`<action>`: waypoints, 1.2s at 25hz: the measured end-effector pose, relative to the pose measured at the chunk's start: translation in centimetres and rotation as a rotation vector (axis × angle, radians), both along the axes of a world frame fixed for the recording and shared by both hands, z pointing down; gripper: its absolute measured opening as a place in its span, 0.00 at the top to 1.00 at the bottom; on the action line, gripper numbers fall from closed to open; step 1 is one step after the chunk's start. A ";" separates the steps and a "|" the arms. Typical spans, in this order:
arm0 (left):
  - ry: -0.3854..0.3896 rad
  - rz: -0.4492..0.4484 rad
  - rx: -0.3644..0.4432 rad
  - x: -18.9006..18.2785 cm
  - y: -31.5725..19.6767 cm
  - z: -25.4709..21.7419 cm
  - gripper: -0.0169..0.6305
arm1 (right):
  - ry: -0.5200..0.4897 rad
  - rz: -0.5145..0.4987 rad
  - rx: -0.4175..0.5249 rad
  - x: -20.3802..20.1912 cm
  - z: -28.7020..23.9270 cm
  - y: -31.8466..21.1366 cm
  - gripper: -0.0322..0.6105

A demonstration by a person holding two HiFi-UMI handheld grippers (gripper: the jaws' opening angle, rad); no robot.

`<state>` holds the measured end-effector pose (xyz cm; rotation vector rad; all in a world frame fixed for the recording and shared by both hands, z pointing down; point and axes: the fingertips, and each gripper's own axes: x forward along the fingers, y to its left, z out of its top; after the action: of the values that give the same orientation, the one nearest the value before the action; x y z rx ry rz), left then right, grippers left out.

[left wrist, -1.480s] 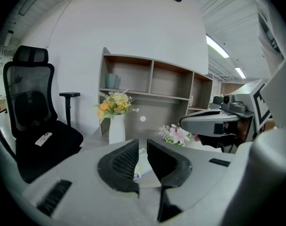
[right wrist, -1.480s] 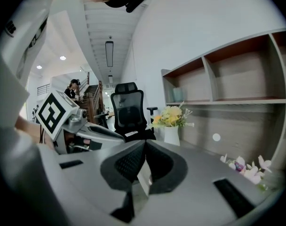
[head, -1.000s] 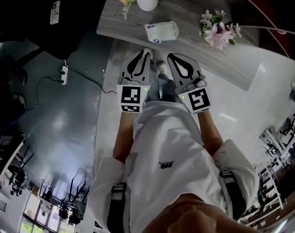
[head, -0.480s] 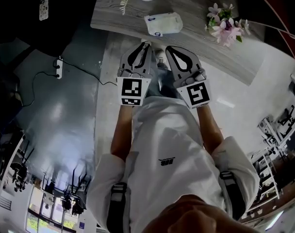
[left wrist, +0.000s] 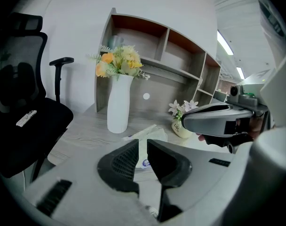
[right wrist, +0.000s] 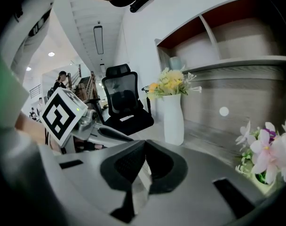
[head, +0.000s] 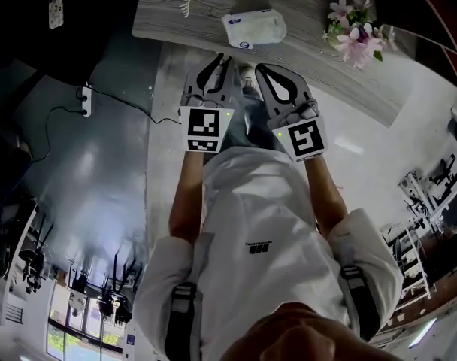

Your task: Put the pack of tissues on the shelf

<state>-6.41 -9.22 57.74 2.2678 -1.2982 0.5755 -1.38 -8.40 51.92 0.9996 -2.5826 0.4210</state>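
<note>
While your left gripper (left wrist: 143, 144) has its jaws a sliver apart on nothing, your right gripper (right wrist: 144, 146) has its jaws pressed together, also empty (both hang side by side, just short of the desk edge). Ahead, the white plastic pack of tissues (head: 253, 28) lies flat on the grey wood-grain desk (head: 304, 2), between the tall white vase (left wrist: 119, 105) and the pink potted flowers (head: 354, 36). The wooden shelf unit (left wrist: 180, 51) stands behind.
</note>
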 end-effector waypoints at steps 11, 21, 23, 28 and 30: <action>-0.001 0.015 -0.033 -0.2 -0.5 3.0 0.91 | 0.016 0.013 -0.025 -0.4 2.6 -0.4 0.91; -0.007 0.015 -0.071 -0.4 -0.9 5.5 0.86 | 0.025 0.026 -0.053 -0.5 4.4 -0.3 0.91; -0.008 0.016 -0.077 -0.3 -1.1 6.0 0.86 | 0.025 0.030 -0.057 -0.3 4.7 -0.4 0.91; -0.012 0.023 -0.086 0.1 -1.4 7.0 0.86 | 0.036 0.033 -0.069 0.1 5.5 -0.3 0.91; -0.011 0.024 -0.089 0.2 -1.5 7.3 0.86 | 0.033 0.038 -0.068 0.2 5.7 -0.4 0.91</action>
<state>-6.24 -10.74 65.07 2.2128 -1.2280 0.6426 -1.14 -8.79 57.63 1.0245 -2.5061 0.4943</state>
